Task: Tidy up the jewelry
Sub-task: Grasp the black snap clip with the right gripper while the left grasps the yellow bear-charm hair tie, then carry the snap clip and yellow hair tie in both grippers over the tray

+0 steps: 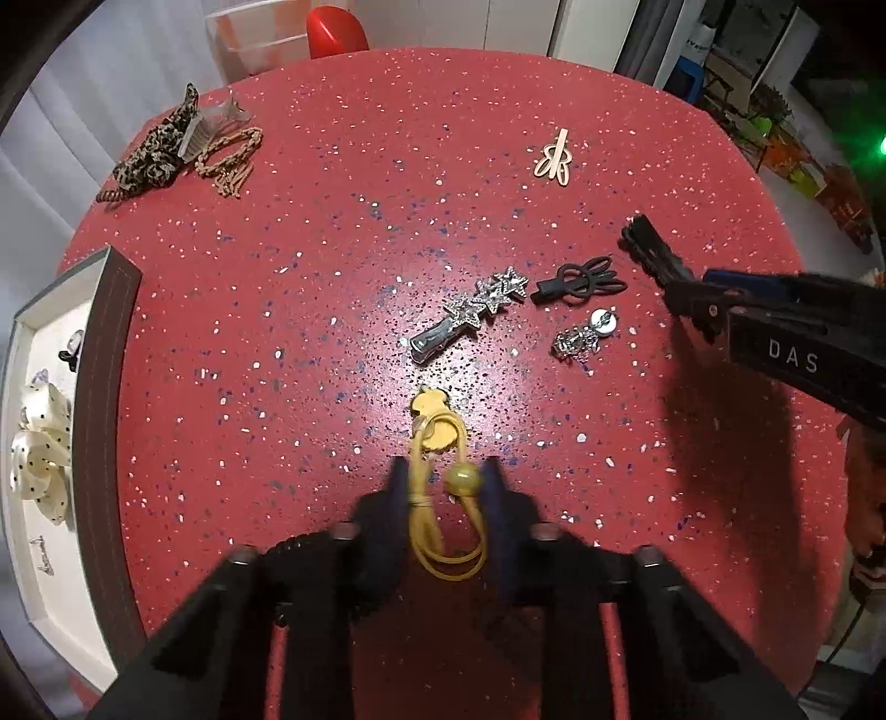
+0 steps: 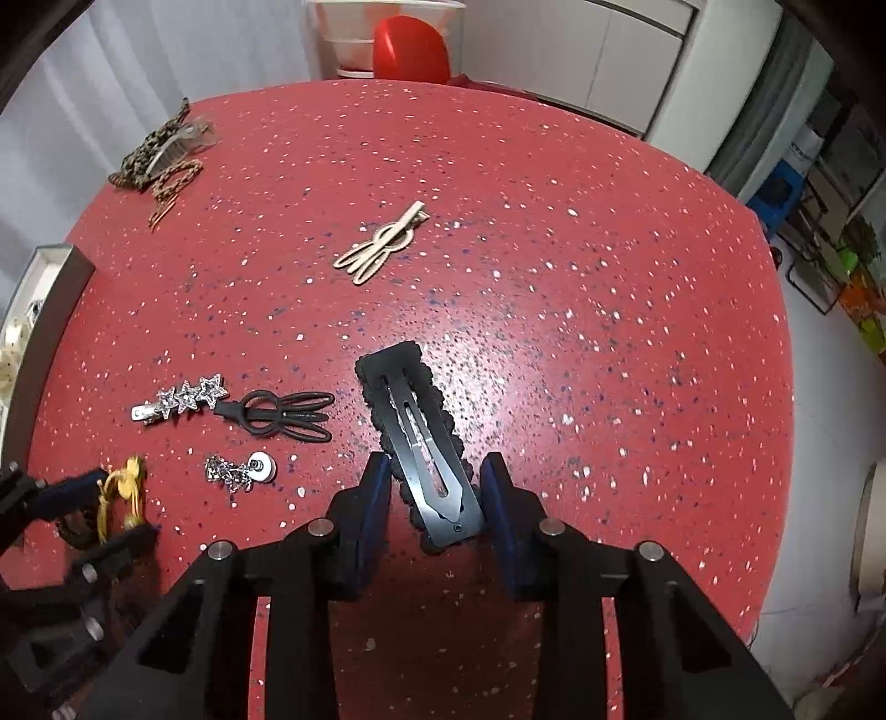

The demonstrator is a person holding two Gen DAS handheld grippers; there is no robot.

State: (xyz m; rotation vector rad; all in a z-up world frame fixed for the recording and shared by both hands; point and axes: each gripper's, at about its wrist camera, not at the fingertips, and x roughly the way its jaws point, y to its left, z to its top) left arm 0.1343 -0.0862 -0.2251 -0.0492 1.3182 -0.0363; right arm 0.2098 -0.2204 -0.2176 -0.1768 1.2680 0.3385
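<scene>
My left gripper (image 1: 443, 471) is closed on a yellow hair tie (image 1: 443, 482) with a bead and a round charm, just above the red table (image 1: 332, 249); it also shows in the right wrist view (image 2: 119, 493). My right gripper (image 2: 434, 471) is shut on a large black snap hair clip (image 2: 415, 426), seen from the left wrist view (image 1: 659, 260). On the table lie a silver star clip (image 1: 470, 315), a black bunny clip (image 1: 581, 279), a rhinestone earring (image 1: 584, 335) and a beige bunny clip (image 1: 554, 158).
An open jewelry box (image 1: 105, 387) with a white lining stands at the table's left edge and holds a cream dotted scrunchie (image 1: 41, 448). A heap of leopard scrunchie, clear claw clip and braided ties (image 1: 183, 147) lies at the far left. A red chair (image 1: 335, 30) stands behind the table.
</scene>
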